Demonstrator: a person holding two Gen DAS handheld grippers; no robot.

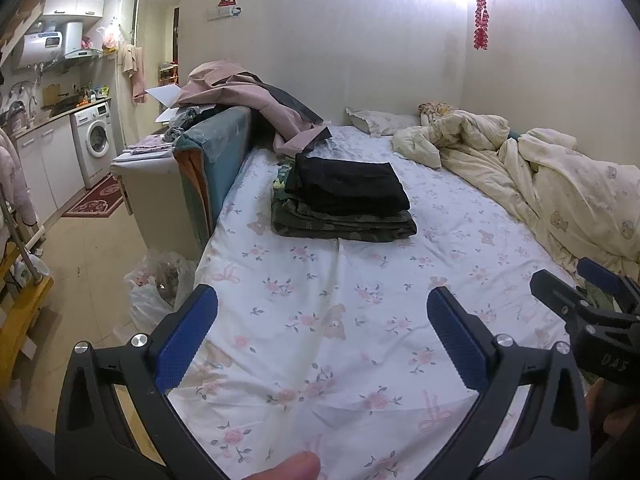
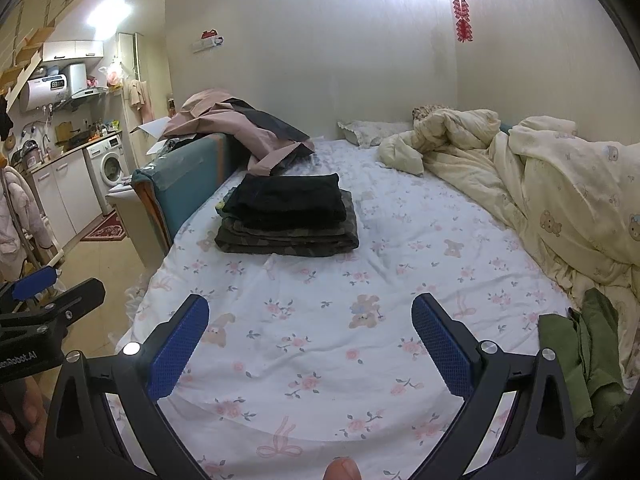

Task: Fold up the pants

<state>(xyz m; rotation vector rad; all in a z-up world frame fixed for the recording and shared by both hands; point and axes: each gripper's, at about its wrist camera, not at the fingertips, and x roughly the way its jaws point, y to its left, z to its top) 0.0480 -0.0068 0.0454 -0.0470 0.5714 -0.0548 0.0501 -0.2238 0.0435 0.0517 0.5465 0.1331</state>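
The bed sheet (image 2: 320, 320) is thin printed cotton, matt and lightly creased. The black pants (image 2: 290, 200) on the stack are soft, dull cloth that takes no shine; the camouflage pair (image 2: 288, 240) beneath looks coarser. The quilt (image 1: 560, 184) is puffy matt fabric. The green garment (image 2: 584, 360) is a flat, brushed-looking cloth. Both grippers have matt black plastic frames with bright metal screws, and their fingers (image 1: 188, 340) carry blue, rough, knurled pads. The washing machine (image 1: 94, 136) is glossy white.
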